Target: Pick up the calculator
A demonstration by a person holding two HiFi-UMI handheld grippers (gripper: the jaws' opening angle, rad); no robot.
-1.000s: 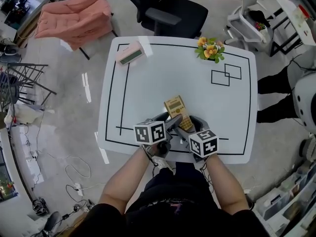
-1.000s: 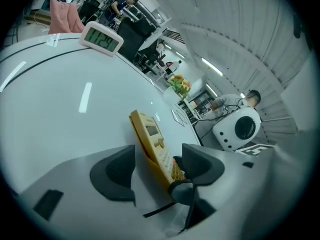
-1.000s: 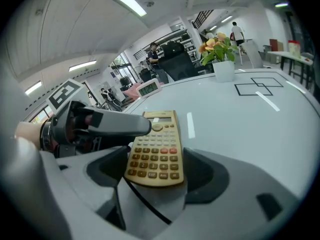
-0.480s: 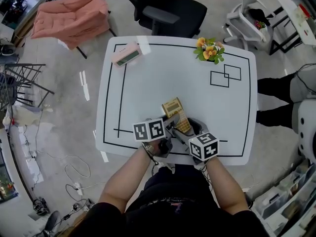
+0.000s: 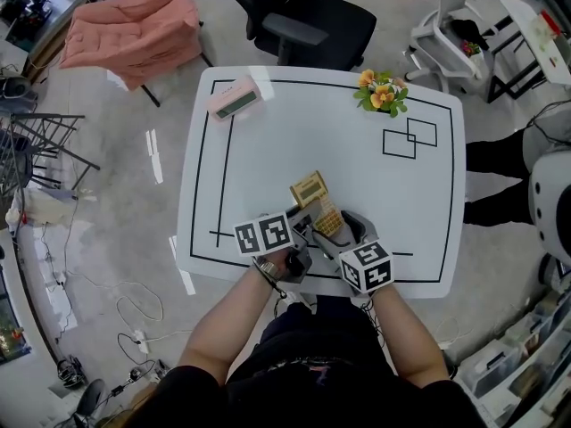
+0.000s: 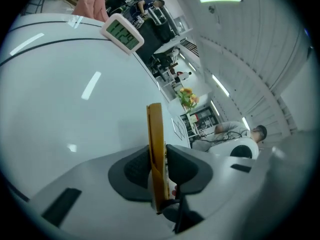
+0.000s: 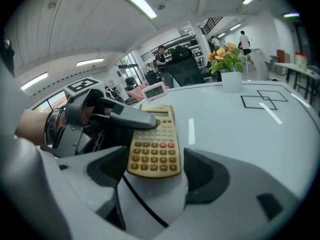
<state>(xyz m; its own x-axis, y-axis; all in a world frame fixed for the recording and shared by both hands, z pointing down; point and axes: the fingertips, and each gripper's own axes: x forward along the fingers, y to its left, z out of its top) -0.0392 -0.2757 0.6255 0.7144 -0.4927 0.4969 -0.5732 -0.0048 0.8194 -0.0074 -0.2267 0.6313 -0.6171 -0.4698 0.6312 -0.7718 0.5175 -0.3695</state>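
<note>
The tan calculator (image 5: pixel 311 200) sits near the front of the white table (image 5: pixel 268 150), between my two grippers. My left gripper (image 5: pixel 306 231) has just been closing and is shut on it: in the left gripper view the calculator (image 6: pixel 154 129) stands edge-on, with the gripper's (image 6: pixel 159 160) pads pressed on both faces. In the right gripper view one left finger (image 7: pixel 131 120) lies on the keypad. My right gripper (image 7: pixel 155 172) grips the calculator's (image 7: pixel 154 144) near end by its side edges.
A pink digital clock (image 5: pixel 234 96) lies at the table's far left corner and a pot of flowers (image 5: pixel 380 90) at the far right. Two taped squares (image 5: pixel 409 136) mark the right side. A black office chair (image 5: pixel 312 20) stands beyond the table.
The left gripper's jaws have closed onto the calculator and its marker cube has rolled a little. The calculator has turned slightly to the left. The right gripper has stayed put.
</note>
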